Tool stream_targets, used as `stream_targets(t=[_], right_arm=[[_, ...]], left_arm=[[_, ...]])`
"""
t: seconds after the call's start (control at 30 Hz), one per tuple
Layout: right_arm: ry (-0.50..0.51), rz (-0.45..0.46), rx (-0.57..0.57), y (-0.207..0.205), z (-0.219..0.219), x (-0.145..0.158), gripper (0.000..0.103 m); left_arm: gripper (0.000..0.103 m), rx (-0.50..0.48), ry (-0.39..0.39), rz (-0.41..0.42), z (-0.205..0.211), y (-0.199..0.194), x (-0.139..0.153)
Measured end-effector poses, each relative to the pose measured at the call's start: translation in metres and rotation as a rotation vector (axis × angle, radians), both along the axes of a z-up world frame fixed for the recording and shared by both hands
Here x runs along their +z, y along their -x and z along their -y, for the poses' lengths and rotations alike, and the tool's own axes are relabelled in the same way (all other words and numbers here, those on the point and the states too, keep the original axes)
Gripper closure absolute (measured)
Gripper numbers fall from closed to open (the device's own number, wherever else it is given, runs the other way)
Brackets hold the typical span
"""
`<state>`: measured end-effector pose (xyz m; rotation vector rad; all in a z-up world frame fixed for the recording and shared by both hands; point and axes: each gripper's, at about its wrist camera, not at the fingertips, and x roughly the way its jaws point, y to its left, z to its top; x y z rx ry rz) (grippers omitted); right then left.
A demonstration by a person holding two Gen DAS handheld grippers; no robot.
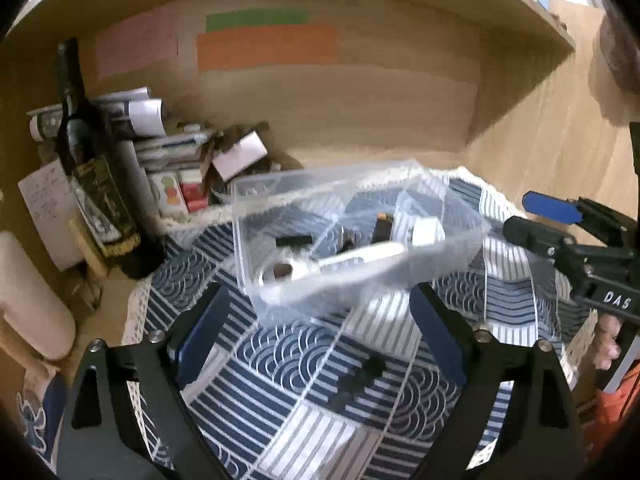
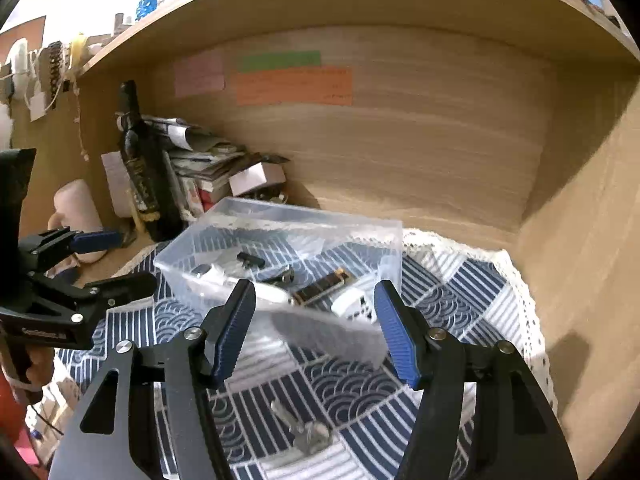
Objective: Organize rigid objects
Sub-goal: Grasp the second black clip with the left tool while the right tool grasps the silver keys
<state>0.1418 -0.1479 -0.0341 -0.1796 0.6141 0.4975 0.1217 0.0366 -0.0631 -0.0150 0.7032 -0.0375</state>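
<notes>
A clear plastic box [image 1: 280,184] [image 2: 304,216] sits on the blue-and-white patterned cloth [image 1: 304,364] [image 2: 460,292]. Inside lie a white tool with a ring end [image 1: 320,266], a white plug [image 1: 428,232] [image 2: 354,304], a dark gold-edged stick [image 2: 324,286] and a small black part [image 1: 294,240] [image 2: 250,258]. My left gripper [image 1: 320,316] is open just in front of the box; it also shows in the right wrist view [image 2: 116,256]. My right gripper [image 2: 316,324] is open at the box's near wall; it shows at the right of the left wrist view [image 1: 532,216]. A small black piece [image 1: 360,380] and a metal piece [image 2: 308,428] lie on the cloth.
A dark wine bottle [image 1: 92,168] [image 2: 144,168] stands at the left beside a heap of papers and small boxes [image 1: 172,148] [image 2: 208,164]. Wooden shelf walls [image 1: 360,112] [image 2: 440,152] close the back and right side. Coloured notes [image 2: 292,84] stick to the back wall.
</notes>
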Motion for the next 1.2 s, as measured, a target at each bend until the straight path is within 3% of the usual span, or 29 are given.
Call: stream_targets(t=[0.37,0.63,0.7,0.8,0.83,0.9,1.0,1.2], right_arm=[[0.020,-0.163,0.002,0.016,0.006,-0.056,0.045],[0.078,-0.314,0.002,0.005,0.011,-0.101,0.046],[0.087,-0.307,0.004,0.006,0.011,-0.101,0.047],[0.130,-0.282,-0.001,0.009,0.006,-0.103,0.060],[0.135,-0.273,0.007,0.011,0.005,-0.103,0.067],[0.136,-0.266,0.006,0.011,0.006,-0.103,0.077],[0.121,-0.266,0.002,0.011,0.008,-0.103,0.078],[0.093,-0.244,-0.008,0.015,0.011,-0.097,0.078]], left_arm=[[0.011,-0.051,0.001,-0.129,0.015,0.010,-0.048],[0.031,-0.090,-0.010,-0.219,0.024,-0.002,-0.075],[0.039,-0.102,-0.005,-0.244,0.025,-0.005,-0.081],[0.050,-0.114,-0.004,-0.262,0.026,-0.008,-0.089],[0.061,-0.119,-0.009,-0.253,0.027,-0.007,-0.088],[0.071,-0.130,-0.001,-0.250,0.028,-0.006,-0.086],[0.079,-0.130,0.001,-0.242,0.029,-0.003,-0.085],[0.079,-0.114,0.002,-0.209,0.029,0.006,-0.077]])
